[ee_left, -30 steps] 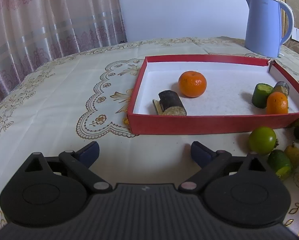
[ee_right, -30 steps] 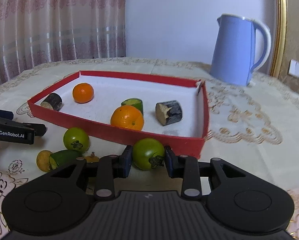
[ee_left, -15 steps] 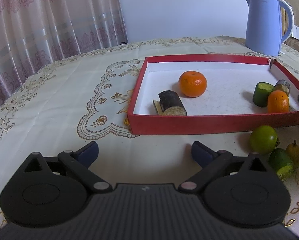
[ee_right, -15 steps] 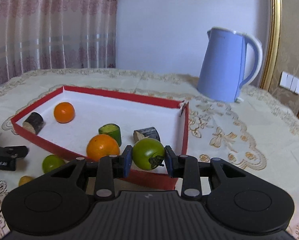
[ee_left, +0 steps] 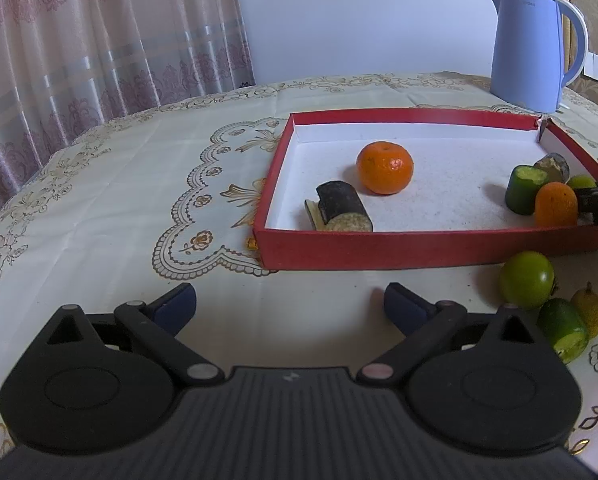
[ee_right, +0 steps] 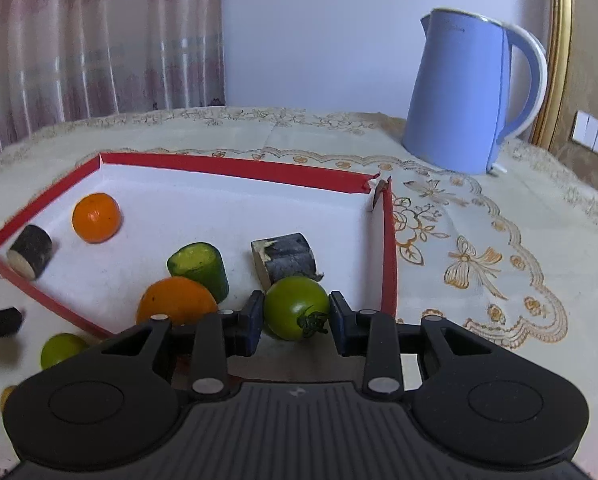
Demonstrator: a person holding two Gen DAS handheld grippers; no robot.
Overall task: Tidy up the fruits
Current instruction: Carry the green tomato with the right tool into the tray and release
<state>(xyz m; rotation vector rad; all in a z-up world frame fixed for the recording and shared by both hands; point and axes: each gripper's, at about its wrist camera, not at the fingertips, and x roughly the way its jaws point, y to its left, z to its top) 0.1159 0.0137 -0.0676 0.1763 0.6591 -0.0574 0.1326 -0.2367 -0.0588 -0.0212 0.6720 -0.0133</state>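
Green tomato (ee_right: 295,307) clamped between the fingers of the right gripper (ee_right: 295,316), held over the near right corner of the red tray (ee_right: 389,248), beside a dark cut piece (ee_right: 285,258), left gripper (ee_left: 290,306) spread wide above the tablecloth (ee_left: 139,200), nothing held, second green tomato (ee_left: 527,284) left outside the tray.

A home dining room: embroidered tablecloth (ee_left: 139,184), lace curtains (ee_left: 79,40), blue kettle (ee_right: 471,96).

Glossy green tomato (ee_right: 295,307), matt cardboard tray (ee_left: 419,249), embroidered cloth tablecloth (ee_left: 139,184).
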